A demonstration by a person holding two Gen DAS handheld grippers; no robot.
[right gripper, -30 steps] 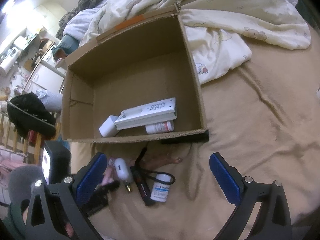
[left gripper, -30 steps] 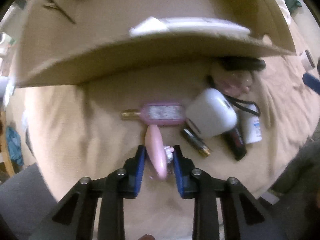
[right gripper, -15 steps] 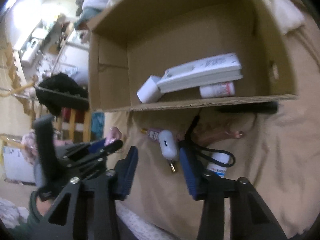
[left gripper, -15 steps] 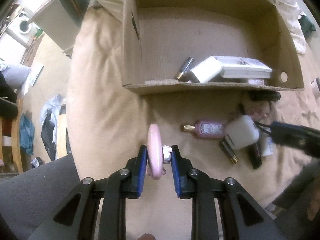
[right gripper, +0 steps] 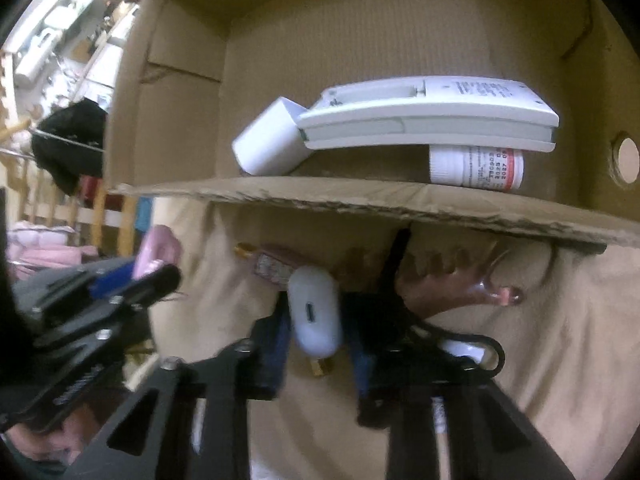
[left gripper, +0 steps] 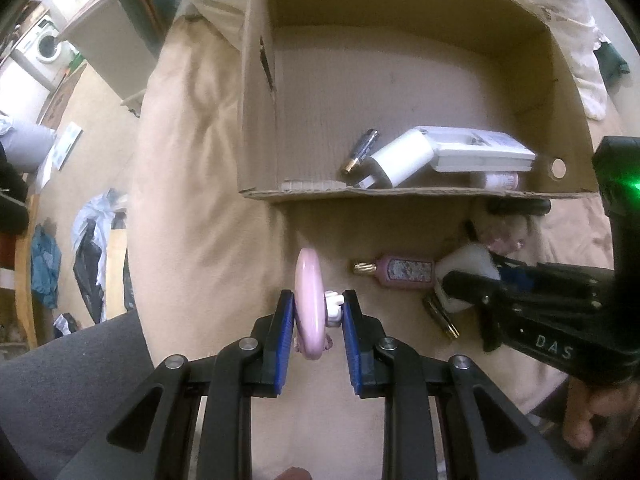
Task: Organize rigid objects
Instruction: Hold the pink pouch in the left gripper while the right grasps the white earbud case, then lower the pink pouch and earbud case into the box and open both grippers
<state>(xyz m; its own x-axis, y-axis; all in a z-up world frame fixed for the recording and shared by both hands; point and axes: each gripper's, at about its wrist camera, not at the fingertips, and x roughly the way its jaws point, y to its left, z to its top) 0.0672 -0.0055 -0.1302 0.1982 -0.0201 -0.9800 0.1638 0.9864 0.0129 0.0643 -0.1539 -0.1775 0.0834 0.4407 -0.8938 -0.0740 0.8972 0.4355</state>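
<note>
My left gripper (left gripper: pixel 314 314) is shut on a pink round compact with a white charm (left gripper: pixel 309 300), held above the beige blanket in front of the cardboard box (left gripper: pixel 440 194). My right gripper (right gripper: pixel 316 334) has its jaws close around a white earbud case (right gripper: pixel 314 312) lying on the blanket; it also shows in the left wrist view (left gripper: pixel 466 270). The box (right gripper: pixel 360 200) holds a white remote (right gripper: pixel 428 118), a white charger block (right gripper: pixel 268 142), a pill bottle (right gripper: pixel 476 168) and a dark tube (left gripper: pixel 360 152).
On the blanket by the box lie a pink perfume bottle (left gripper: pixel 400 272), a gold-tipped tube (left gripper: pixel 440 316), a pink hair claw (right gripper: pixel 452 292), a black cord loop (right gripper: pixel 476 344) and a black object (left gripper: pixel 516 206). Bedding lies behind the box; room clutter at left.
My left gripper lifted the pink compact off the blanket and drew back. My right gripper came down and narrowed around the white earbud case.
</note>
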